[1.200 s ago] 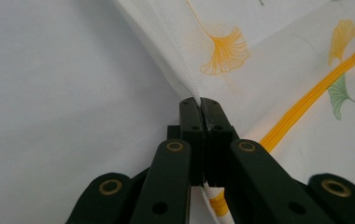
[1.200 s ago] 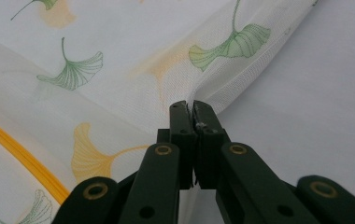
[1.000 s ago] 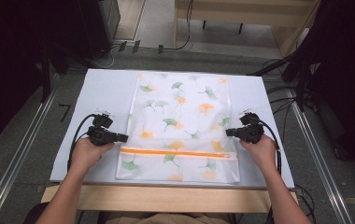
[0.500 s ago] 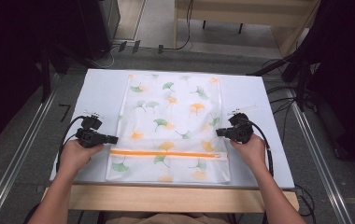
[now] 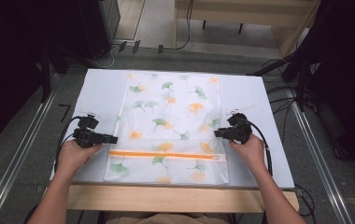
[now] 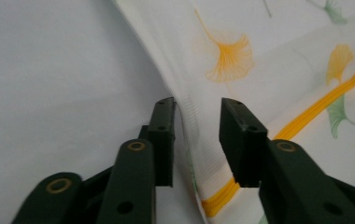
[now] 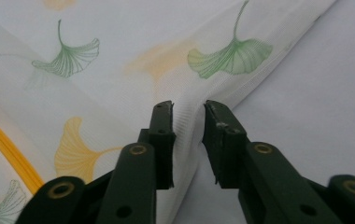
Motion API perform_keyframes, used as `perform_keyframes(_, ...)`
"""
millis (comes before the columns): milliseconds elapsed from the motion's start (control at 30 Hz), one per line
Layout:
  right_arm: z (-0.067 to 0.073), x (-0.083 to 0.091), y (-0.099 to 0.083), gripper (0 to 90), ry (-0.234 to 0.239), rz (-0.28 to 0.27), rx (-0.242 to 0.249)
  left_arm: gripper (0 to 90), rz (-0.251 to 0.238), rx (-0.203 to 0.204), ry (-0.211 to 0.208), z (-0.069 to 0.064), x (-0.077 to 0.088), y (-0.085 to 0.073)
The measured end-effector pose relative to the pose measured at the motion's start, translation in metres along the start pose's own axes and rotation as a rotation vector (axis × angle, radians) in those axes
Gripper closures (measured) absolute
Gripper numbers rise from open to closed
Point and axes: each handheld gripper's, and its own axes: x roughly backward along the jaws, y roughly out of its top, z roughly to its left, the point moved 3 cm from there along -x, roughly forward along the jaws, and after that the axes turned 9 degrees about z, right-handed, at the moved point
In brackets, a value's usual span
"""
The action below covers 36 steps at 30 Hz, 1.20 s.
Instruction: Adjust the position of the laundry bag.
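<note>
- While both hands rest at the near half of the table, the left gripper (image 5: 112, 139) sits at the left edge of the mesh laundry bag (image 5: 173, 121), its jaws having just opened; in the left gripper view (image 6: 196, 140) they stand apart with the bag's raised hem running between them, and the pads do not press on it.
- Over on the other side, the right gripper (image 5: 217, 133) is at the bag's right edge, its jaws likewise just opened; the right gripper view (image 7: 187, 142) shows a narrow gap with the fabric edge rising through it, released rather than pinched.
- Each gripper is held in a hand, the left hand (image 5: 75, 156) and the right hand (image 5: 248, 149), forearms coming in from the near side, black cables looping back from both tools.
- That bag lies flat and spread in the middle of the white table top (image 5: 101, 88), long side running away from the person, white with green and orange ginkgo leaves.
- An orange zipper (image 5: 166, 155) crosses the bag from side to side near its near end, just nearer the person than the two grippers.
- Beyond the table there is grey floor, with a metal rail (image 5: 21, 154) along the left side.
</note>
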Motion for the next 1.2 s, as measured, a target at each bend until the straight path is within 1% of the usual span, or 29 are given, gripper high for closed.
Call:
perform_keyframes(33, 0.0, 0.003, 0.0, 69.3, -0.014, -0.016, 0.009, 60.4, -0.013, -0.003, 0.001, -0.001, 0.002, 0.0)
perform_keyframes(100, 0.001, 0.007, 0.0, 65.9, -0.021, -0.042, 0.019, 56.7, -0.037, -0.012, 0.003, -0.004, 0.005, 0.001)
perform_keyframes(133, 0.002, 0.011, 0.0, 64.6, -0.02, -0.055, 0.018, 53.0, -0.043, -0.026, 0.01, -0.006, 0.006, 0.002)
perform_keyframes(167, 0.002, 0.011, 0.0, 64.6, -0.02, -0.055, 0.018, 53.0, -0.048, -0.032, 0.012, -0.007, 0.007, 0.003)
perform_keyframes(200, 0.003, 0.012, 0.0, 64.5, -0.025, -0.058, 0.014, 50.8, -0.049, -0.037, 0.016, -0.01, 0.007, 0.003)
perform_keyframes(300, 0.004, 0.015, -0.004, 64.5, -0.023, -0.058, 0.013, 48.2, -0.055, -0.056, 0.017, -0.016, 0.007, 0.006)
perform_keyframes(433, 0.006, 0.022, -0.011, 62.2, -0.027, -0.056, 0.007, 46.9, -0.063, -0.092, -0.002, -0.028, 0.005, 0.012)
perform_keyframes(467, 0.007, 0.025, -0.014, 61.4, -0.038, -0.057, 0.009, 47.2, -0.065, -0.1, -0.004, -0.031, 0.005, 0.013)
perform_keyframes(567, 0.007, 0.027, -0.018, 60.4, -0.046, -0.055, 0.004, 47.1, -0.07, -0.126, -0.006, -0.039, 0.002, 0.017)
perform_keyframes(667, 0.01, 0.032, -0.024, 59.5, -0.041, -0.039, -0.009, 44.8, -0.069, -0.15, -0.014, -0.046, -0.001, 0.022)
perform_keyframes(767, 0.013, 0.036, -0.028, 59.4, -0.047, -0.039, -0.012, 42.8, -0.066, -0.166, -0.02, -0.054, -0.004, 0.026)
perform_keyframes(800, 0.016, 0.04, -0.032, 59.4, -0.037, -0.044, -0.013, 42.6, -0.065, -0.171, -0.023, -0.055, -0.005, 0.027)
perform_keyframes(833, 0.016, 0.04, -0.032, 59.4, -0.037, -0.044, -0.013, 42.6, -0.065, -0.177, -0.031, -0.058, -0.005, 0.028)
perform_keyframes(867, 0.018, 0.042, -0.034, 59.4, -0.031, -0.052, -0.012, 42.6, -0.064, -0.189, -0.034, -0.06, -0.006, 0.029)
perform_keyframes(933, 0.021, 0.046, -0.039, 59.3, -0.016, -0.06, -0.02, 42.7, -0.057, -0.194, -0.037, -0.064, -0.008, 0.031)
perform_keyframes(1000, 0.025, 0.049, -0.044, 58.8, -0.02, -0.068, -0.016, 42.7, -0.057, -0.209, -0.048, -0.069, -0.01, 0.034)
perform_keyframes(1033, 0.027, 0.051, -0.046, 57.9, -0.026, -0.072, -0.015, 42.8, -0.056, -0.213, -0.052, -0.071, -0.01, 0.034)
perform_keyframes(1067, 0.03, 0.052, -0.05, 53.9, -0.027, -0.08, -0.024, 42.7, -0.05, -0.224, -0.055, -0.074, -0.012, 0.035)
perform_keyframes(1100, 0.03, 0.052, -0.05, 53.9, -0.027, -0.08, -0.024, 42.7, -0.047, -0.227, -0.059, -0.075, -0.013, 0.035)
perform_keyframes(1133, 0.031, 0.052, -0.052, 51.3, -0.023, -0.082, -0.026, 42.4, -0.039, -0.236, -0.06, -0.078, -0.014, 0.036)
perform_keyframes(1200, 0.033, 0.05, -0.055, 51.3, -0.001, -0.07, -0.037, 42.4, -0.036, -0.251, -0.064, -0.083, -0.017, 0.036)
